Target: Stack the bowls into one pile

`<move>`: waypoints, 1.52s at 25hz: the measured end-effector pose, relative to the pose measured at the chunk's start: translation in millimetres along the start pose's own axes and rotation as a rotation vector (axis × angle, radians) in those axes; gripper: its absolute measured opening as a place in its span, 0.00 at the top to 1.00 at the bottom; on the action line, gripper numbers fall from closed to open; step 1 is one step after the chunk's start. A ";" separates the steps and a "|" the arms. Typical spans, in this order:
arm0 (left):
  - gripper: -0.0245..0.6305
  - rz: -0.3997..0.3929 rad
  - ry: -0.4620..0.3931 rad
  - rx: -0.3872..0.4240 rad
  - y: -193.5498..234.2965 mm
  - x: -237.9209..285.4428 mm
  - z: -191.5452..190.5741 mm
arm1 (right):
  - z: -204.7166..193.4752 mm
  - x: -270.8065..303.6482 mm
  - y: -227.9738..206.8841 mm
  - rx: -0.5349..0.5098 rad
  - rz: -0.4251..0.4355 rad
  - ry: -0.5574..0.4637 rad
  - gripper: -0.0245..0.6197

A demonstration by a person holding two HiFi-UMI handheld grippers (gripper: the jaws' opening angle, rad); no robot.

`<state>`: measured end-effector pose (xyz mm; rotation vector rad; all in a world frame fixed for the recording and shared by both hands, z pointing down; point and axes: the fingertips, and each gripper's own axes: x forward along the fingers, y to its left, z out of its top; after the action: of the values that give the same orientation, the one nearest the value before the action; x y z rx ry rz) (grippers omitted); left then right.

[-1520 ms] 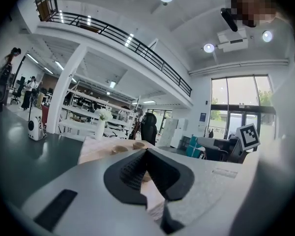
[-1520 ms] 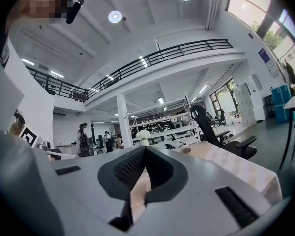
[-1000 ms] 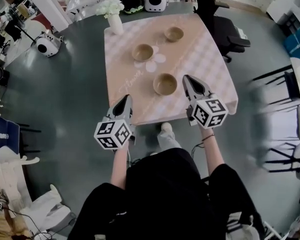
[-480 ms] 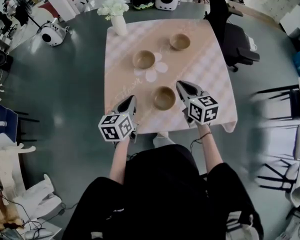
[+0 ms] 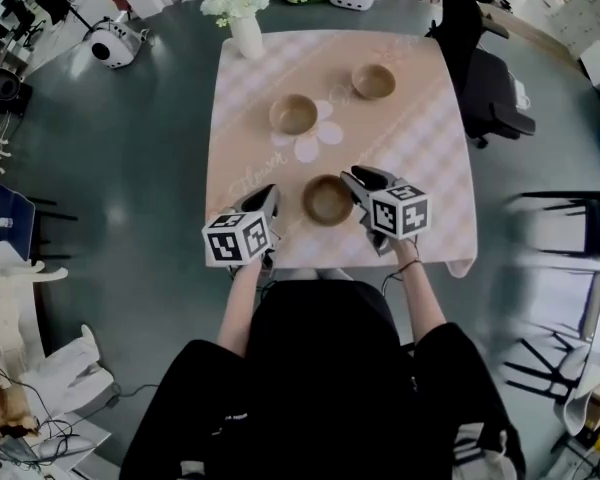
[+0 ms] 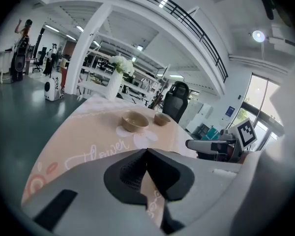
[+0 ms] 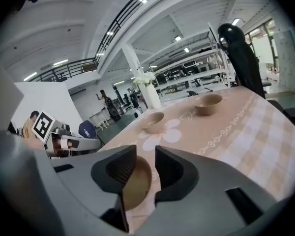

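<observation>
Three tan bowls stand on the pink checked table (image 5: 420, 138): a near bowl (image 5: 328, 199), a middle bowl (image 5: 293, 114) and a far bowl (image 5: 373, 81). My right gripper (image 5: 356, 181) is at the near bowl's right rim. Its jaws have just been opening and stand apart. In the right gripper view (image 7: 145, 154) the near bowl (image 7: 136, 182) shows in the gap, and the pads do not press on it. My left gripper (image 5: 266, 201) hangs left of that bowl, apart from it. In the left gripper view (image 6: 146, 151) its tips meet with nothing between them.
A white vase of flowers (image 5: 245, 26) stands at the table's far left corner. A black office chair (image 5: 495, 73) sits to the right of the table. White rounded machines (image 5: 115, 43) stand on the grey floor at the back left.
Both grippers have come down and forward over the table's near edge, toward the near bowl. The right jaws, shut before, now stand apart at the bowl's rim.
</observation>
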<state>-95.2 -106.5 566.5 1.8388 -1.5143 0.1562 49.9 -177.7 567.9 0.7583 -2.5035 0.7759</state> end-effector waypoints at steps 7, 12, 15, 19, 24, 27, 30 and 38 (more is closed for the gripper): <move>0.97 -0.019 0.053 -0.034 4.9 11.8 -6.0 | -24.2 19.1 -3.9 0.051 0.001 0.099 0.72; 0.97 -0.037 0.079 -0.044 6.3 13.9 -8.4 | -37.1 26.8 -4.4 0.068 -0.012 0.174 0.75; 0.97 -0.040 0.088 -0.043 8.6 16.5 -7.7 | -38.6 30.3 -5.9 0.060 -0.018 0.203 0.85; 0.97 -0.039 0.088 -0.047 12.7 15.9 -5.6 | -42.6 32.1 -6.3 0.033 -0.031 0.228 0.93; 0.97 -0.043 0.084 -0.044 14.8 16.4 -3.9 | -35.3 31.6 -5.1 0.040 -0.030 0.219 0.94; 0.97 -0.040 0.077 -0.046 16.2 16.9 -1.8 | -26.2 32.2 -4.3 0.043 -0.026 0.202 0.95; 0.97 -0.036 0.054 -0.047 19.4 16.7 4.7 | -14.6 33.8 -4.5 0.060 -0.022 0.172 0.95; 0.97 -0.020 -0.029 -0.043 32.6 10.1 33.4 | 23.9 40.2 -5.0 0.135 -0.022 0.069 0.95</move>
<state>-132.9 -135.7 562.5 1.8288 -1.5070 0.0864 16.8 -210.8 572.6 0.7892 -2.3969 0.9551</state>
